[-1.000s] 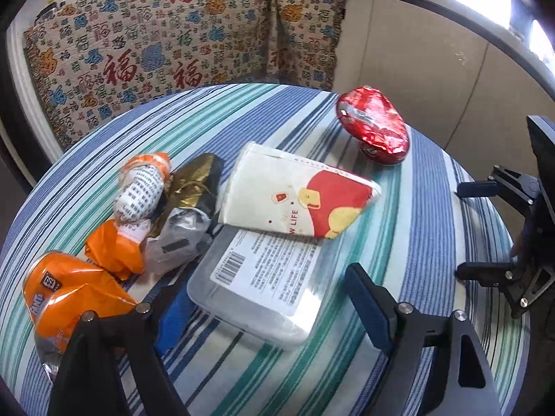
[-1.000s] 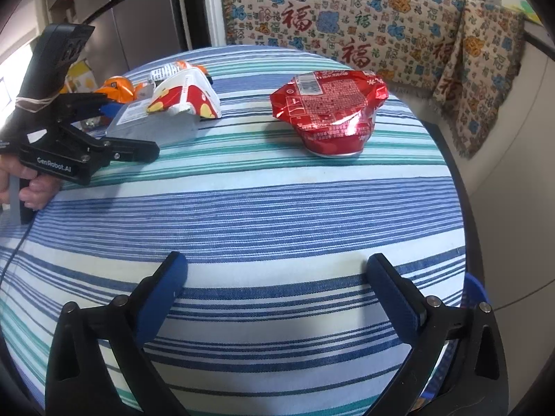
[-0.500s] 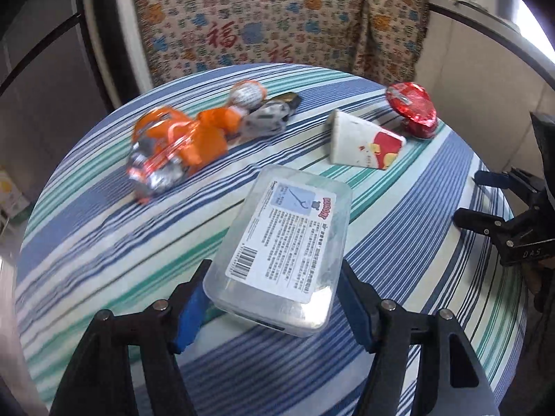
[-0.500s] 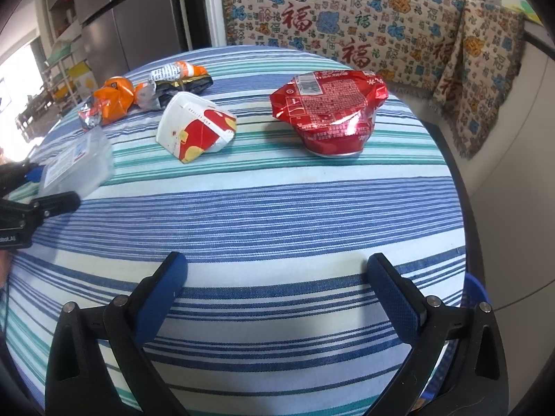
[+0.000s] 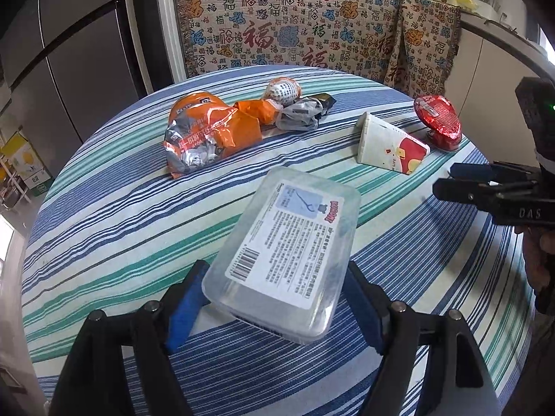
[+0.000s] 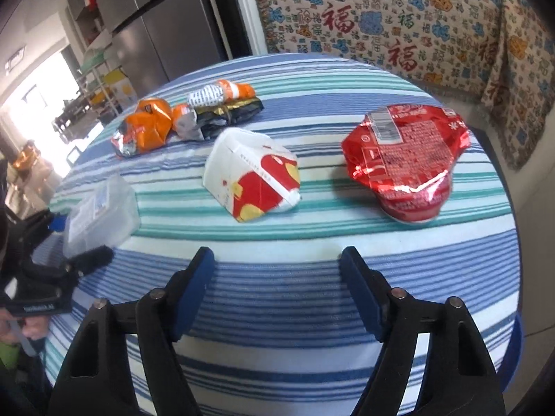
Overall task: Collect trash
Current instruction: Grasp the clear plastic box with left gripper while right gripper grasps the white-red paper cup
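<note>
A clear plastic box [image 5: 288,242] with a printed label sits tilted between the jaws of my left gripper [image 5: 277,267]. The jaws are opening, and a thin gap shows beside the right pad. My right gripper [image 6: 277,256] is closing with nothing between its fingers, short of a white and red paper carton [image 6: 253,176]. A red foil bowl [image 6: 406,159] stands to the carton's right. A crumpled orange wrapper [image 5: 208,131] and a silver and black wrapper [image 5: 301,114] lie at the far side.
Everything rests on a round table under a blue and green striped cloth [image 5: 121,208]. A patterned cloth [image 5: 295,27] hangs over furniture behind it. A grey fridge [image 6: 163,27] stands at the back left. The table's rim curves close on the right [image 6: 510,215].
The left gripper drew the clear box out from under the carton and back toward me, then widened slightly. The right gripper moved closer to the carton and its jaws narrowed.
</note>
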### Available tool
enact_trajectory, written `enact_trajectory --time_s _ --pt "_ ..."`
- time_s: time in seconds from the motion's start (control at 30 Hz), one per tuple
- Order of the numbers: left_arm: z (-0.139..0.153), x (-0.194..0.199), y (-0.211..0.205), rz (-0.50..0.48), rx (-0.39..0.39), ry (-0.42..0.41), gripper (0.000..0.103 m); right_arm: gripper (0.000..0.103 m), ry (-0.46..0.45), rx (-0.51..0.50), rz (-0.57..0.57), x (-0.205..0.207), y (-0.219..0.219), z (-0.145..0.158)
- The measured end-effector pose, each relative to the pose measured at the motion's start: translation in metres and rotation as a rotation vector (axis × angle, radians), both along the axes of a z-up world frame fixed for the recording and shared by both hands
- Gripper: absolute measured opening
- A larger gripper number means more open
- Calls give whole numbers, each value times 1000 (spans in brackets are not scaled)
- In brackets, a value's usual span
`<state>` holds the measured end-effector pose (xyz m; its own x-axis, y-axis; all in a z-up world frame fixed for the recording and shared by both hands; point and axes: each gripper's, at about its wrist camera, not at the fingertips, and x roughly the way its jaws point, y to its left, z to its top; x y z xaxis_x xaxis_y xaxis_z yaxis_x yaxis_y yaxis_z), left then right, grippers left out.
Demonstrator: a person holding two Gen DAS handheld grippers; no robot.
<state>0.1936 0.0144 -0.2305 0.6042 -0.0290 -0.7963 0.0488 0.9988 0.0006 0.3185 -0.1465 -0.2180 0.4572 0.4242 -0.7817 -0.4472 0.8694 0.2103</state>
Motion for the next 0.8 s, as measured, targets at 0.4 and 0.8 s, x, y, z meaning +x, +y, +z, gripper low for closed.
enact_trajectory --time_s 0.4,0.8 --pt "2 3 12 49 -33 -5 79 30 27 86 198 -19 56 -3" --pt "0 4 9 57 -5 -2 79 73 -136 -108 141 16 67 -2"
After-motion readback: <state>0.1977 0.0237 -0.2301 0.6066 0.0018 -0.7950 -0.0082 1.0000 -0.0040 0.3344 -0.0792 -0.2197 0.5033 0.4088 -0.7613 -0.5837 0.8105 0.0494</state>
